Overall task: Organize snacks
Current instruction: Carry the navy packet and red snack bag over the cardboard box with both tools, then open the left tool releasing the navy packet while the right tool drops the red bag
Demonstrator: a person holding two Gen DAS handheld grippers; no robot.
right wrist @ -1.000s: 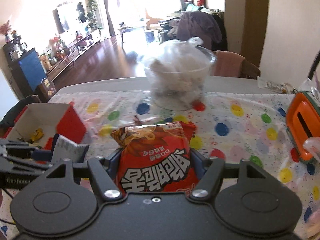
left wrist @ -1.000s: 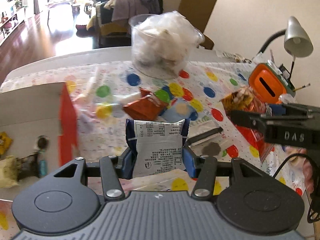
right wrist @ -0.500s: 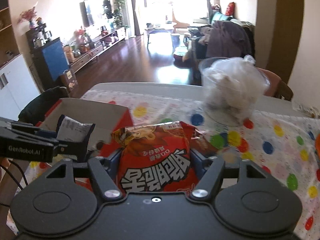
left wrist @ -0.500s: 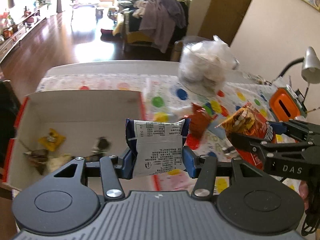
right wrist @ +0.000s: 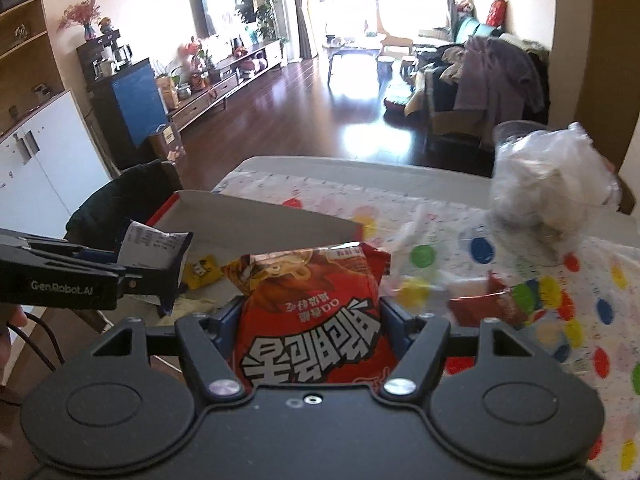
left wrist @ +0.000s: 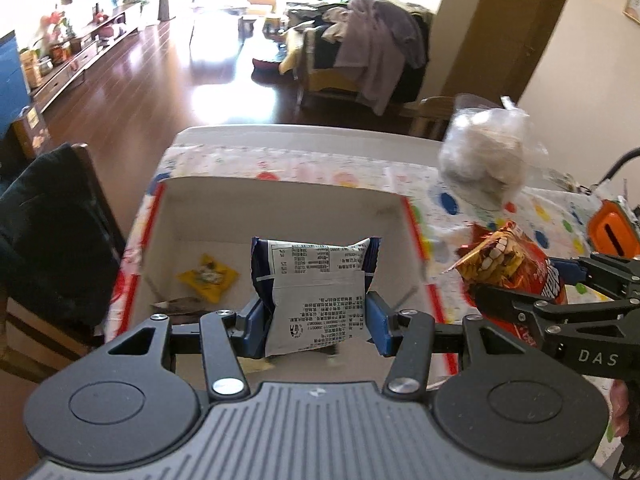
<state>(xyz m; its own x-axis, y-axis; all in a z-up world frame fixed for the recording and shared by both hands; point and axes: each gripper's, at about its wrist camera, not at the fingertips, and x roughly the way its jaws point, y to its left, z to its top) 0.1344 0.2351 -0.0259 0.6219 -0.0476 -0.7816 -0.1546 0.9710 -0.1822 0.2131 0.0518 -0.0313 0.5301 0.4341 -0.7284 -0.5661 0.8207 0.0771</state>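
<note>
Both hands have swung across the tabletop (left wrist: 360, 136), so the cardboard box (left wrist: 280, 216), earlier at the frame's left edge, now fills the centre. Left tongs (left wrist: 316, 320) clamp a white-and-blue packet (left wrist: 316, 280) above the box, long axis upright, top seal toward the far wall. Right tongs (right wrist: 312, 320) clamp a red snack bag (right wrist: 308, 320), also upright, at the box's near-right corner. Step: carrying to the box; next, open each over its floor beside the yellow packet (left wrist: 208, 276).
</note>
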